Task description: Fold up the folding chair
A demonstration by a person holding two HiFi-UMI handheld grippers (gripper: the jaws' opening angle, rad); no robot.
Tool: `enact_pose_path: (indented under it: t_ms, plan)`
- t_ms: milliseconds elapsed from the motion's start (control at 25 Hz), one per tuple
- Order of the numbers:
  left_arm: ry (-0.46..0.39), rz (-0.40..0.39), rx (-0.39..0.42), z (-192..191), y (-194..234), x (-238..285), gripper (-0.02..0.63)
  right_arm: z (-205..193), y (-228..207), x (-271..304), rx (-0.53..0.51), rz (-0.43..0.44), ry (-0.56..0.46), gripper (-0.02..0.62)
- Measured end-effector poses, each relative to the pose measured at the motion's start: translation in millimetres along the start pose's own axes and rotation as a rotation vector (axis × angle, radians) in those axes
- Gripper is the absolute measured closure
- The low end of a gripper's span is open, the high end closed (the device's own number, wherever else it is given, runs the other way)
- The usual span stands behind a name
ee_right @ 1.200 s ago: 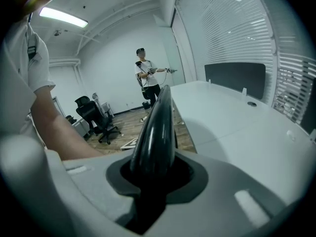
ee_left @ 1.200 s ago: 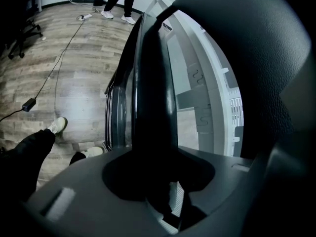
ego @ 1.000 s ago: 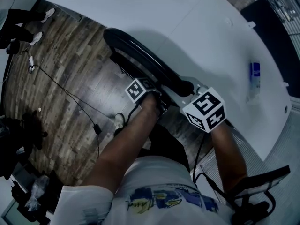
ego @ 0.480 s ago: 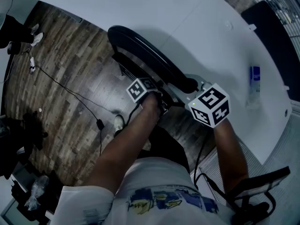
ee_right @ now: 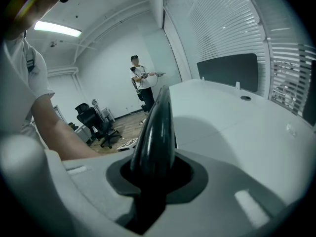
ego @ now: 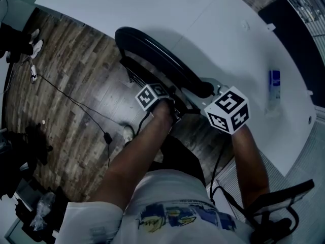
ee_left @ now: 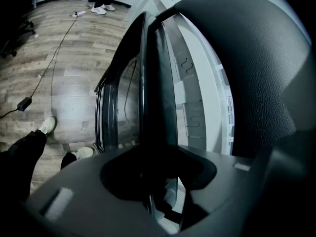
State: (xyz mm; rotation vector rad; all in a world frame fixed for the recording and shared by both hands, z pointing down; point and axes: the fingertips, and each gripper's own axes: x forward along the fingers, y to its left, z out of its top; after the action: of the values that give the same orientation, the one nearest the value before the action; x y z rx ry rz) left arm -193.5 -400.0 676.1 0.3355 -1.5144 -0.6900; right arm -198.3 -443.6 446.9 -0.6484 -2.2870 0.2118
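Jaws of the right gripper (ee_right: pixel 148 191) clench the glossy black folding chair (ego: pixel 152 52) by its rounded top edge. Jaws of the left gripper (ee_left: pixel 160 181) grasp its frame bar (ee_left: pixel 148 83). The chair stands on the wood floor (ego: pixel 71 85) beside the white worktop (ego: pixel 213 29), seemingly mid-fold. Next, it needs squeezing flat.
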Motion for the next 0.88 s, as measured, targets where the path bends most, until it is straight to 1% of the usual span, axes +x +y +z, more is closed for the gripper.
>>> enact_pose_path:
  t_ms: [120,320,560,760,880]
  plan:
    - [-0.003,-0.004,0.001,1,-1,0,0.423,1,0,0,-0.001,0.004,0.0,0.514]
    - [0.017,-0.013,0.018,0,-2,1,0.417,0,-3,-1,0.007,0.005,0.0,0.512]
    - [0.027,-0.042,0.061,0,-5,1,0.407,-1,-5,-3,0.0,0.001,-0.006,0.503]
    - [0.051,-0.081,0.081,-1,-12,-4,0.407,-4,-5,-3,-0.008,-0.001,-0.001,0.5]
    - [0.042,-0.102,0.104,4,-16,-9,0.407,-2,-6,-5,-0.006,-0.009,-0.003,0.494]
